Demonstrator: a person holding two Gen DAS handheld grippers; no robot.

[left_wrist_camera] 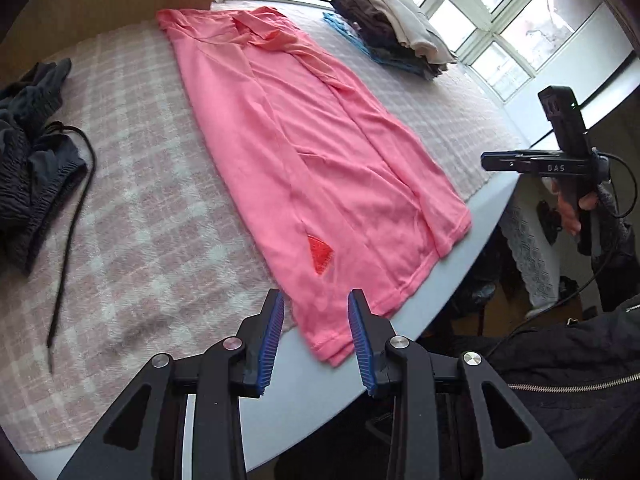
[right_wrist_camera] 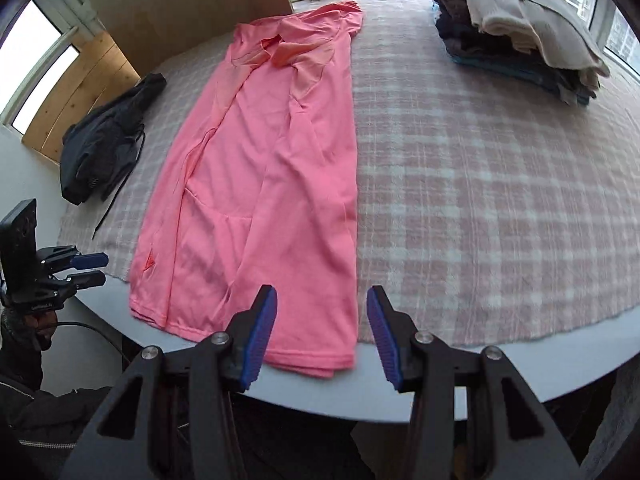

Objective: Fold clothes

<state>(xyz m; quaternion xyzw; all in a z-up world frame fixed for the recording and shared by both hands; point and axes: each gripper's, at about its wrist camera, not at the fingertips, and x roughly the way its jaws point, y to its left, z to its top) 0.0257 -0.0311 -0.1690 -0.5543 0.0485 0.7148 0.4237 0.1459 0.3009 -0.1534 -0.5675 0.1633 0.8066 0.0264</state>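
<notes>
1. My left tongs [left_wrist_camera: 316, 336] stand wide open with nothing between the blue ribbed pads; they hover over the near hem of the long pink knit shirt [left_wrist_camera: 312, 168], at its corner that bears the red triangular patch [left_wrist_camera: 320, 255], and I cannot tell whether the pads touch the cloth.
2. My right tongs [right_wrist_camera: 322, 330] are also spread wide and hold nothing; they hang above the other near corner of the pink shirt's hem, where it laps over the counter's edge.
3. From the left wrist view, my right tongs show from the side, out past the shirt's right edge and off the counter, with my hand [left_wrist_camera: 572, 208] on the grip.
4. The pink shirt lies lengthwise on the pink-and-white checked blanket [right_wrist_camera: 480, 184] that covers the pale blue-grey counter [right_wrist_camera: 460, 396]. Its sides are folded in to make a narrow strip, collar end far from me, hem end nearest, straight ahead of both tongs.
5. Left of the shirt, apart from it, lies a crumpled dark grey garment with a long dark drawstring [left_wrist_camera: 36, 152].
6. Right of the shirt's collar end, well apart, sits a stack of folded clothes [right_wrist_camera: 520, 28], beige on top, brown and blue beneath.
</notes>
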